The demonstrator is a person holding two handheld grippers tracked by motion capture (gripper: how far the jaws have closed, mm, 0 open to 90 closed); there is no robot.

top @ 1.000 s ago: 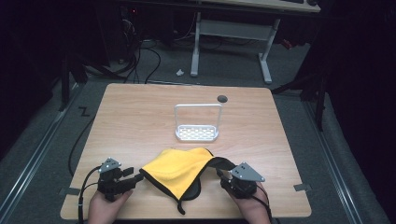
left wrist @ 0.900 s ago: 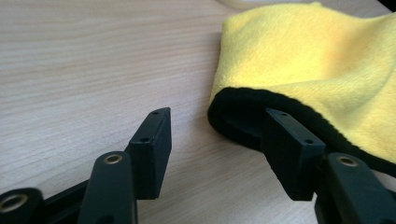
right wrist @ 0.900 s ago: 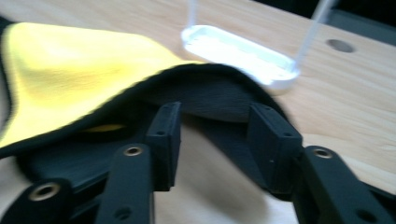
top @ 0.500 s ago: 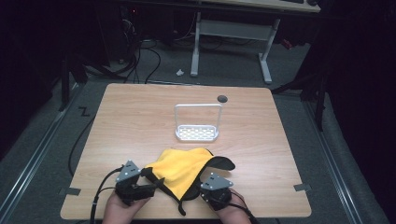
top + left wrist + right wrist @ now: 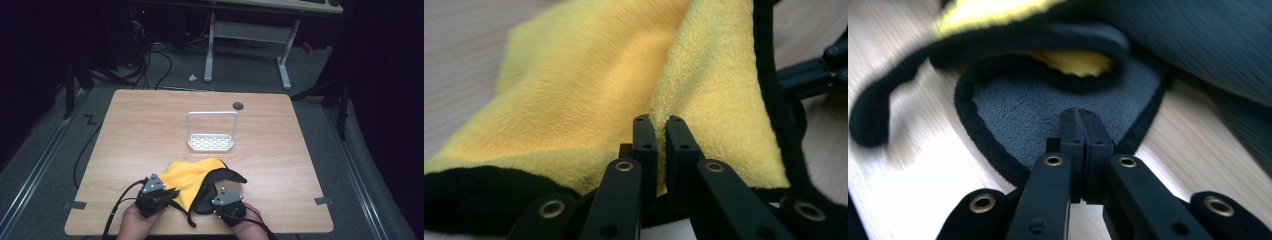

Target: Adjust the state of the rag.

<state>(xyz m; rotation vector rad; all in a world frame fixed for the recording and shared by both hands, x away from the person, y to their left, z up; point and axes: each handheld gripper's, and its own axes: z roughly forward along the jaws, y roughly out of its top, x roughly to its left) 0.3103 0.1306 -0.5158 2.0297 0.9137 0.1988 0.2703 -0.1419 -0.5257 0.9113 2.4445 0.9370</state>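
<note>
Pinching the yellow cloth (image 5: 197, 175), left claw (image 5: 660, 131) grips a fold; right claw (image 5: 1082, 125) is pressed together above its grey underside.

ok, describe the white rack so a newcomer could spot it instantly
Start at the wooden table and look near its centre, toward the far edge. The white rack stands there, a perforated base with an upright wire loop. It is bare, rigid and white, well apart from the yellow-and-black cloth at the near edge.

A light wooden tabletop (image 5: 150, 130) fills the middle of the frame on grey carpet floor (image 5: 45, 165). At upper centre stands a white-legged desk (image 5: 247, 35); black cables (image 5: 150, 60) trail upper left. The surroundings are dark.
</note>
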